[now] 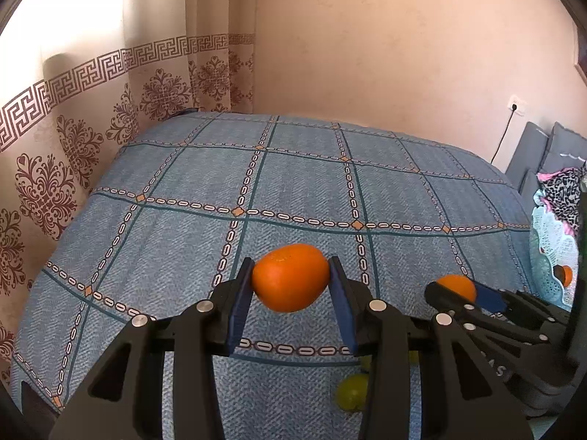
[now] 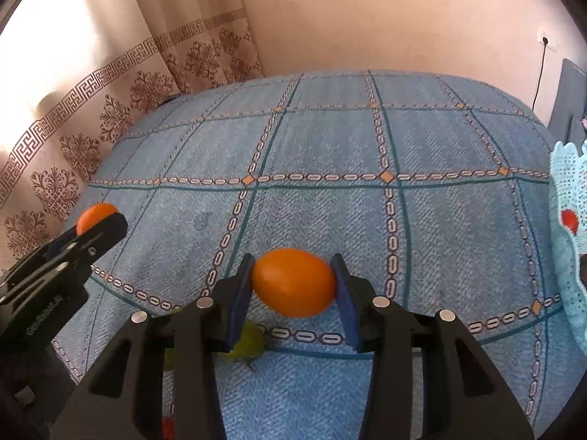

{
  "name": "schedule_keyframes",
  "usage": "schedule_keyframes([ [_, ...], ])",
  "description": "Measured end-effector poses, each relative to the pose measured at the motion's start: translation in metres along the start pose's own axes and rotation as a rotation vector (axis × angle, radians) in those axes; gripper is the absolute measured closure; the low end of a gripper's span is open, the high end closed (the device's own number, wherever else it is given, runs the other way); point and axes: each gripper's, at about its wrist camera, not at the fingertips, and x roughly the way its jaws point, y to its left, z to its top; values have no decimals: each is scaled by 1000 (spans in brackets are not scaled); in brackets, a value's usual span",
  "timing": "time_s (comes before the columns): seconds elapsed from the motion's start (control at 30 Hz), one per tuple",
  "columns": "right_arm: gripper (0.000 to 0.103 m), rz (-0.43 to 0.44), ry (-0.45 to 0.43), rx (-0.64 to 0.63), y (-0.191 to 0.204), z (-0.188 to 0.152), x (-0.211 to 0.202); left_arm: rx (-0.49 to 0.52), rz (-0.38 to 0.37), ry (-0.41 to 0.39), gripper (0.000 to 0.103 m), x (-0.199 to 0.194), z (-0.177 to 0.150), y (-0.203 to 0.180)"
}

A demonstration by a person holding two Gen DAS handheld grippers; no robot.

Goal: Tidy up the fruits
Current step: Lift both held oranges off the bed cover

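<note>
**2 oranges held above the bed**

Left wrist view: left gripper (image 1: pixel 290 278) clamps an orange (image 1: pixel 290 277) over the blue bedspread (image 1: pixel 293 183); green fruit (image 1: pixel 352 390) lies below.

Right wrist view: right gripper (image 2: pixel 293 282) clamps a second orange (image 2: pixel 293 281); only here a red fruit (image 2: pixel 569 220) sits in the lace basket (image 2: pixel 568 183)

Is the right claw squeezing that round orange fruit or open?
Shut on it. The right gripper has both blue pads pressed against the round orange fruit, held above the blue checked bedspread.

A bed (image 1: pixel 293 183) under a blue checked bedspread (image 2: pixel 330 146) fills the room's corner. Bare peach walls (image 1: pixel 385 44) rise behind it, patterned curtains (image 1: pixel 73 128) glow with daylight at left, and a wall socket (image 1: pixel 516 105) with a cable sits right.
</note>
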Motion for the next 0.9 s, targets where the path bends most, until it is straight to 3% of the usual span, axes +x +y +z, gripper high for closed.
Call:
schedule_keyframes([
  [0.9,60,-63,-146,55,-47,-15,-80,82,-81,-56,62,-19,-10,-41],
])
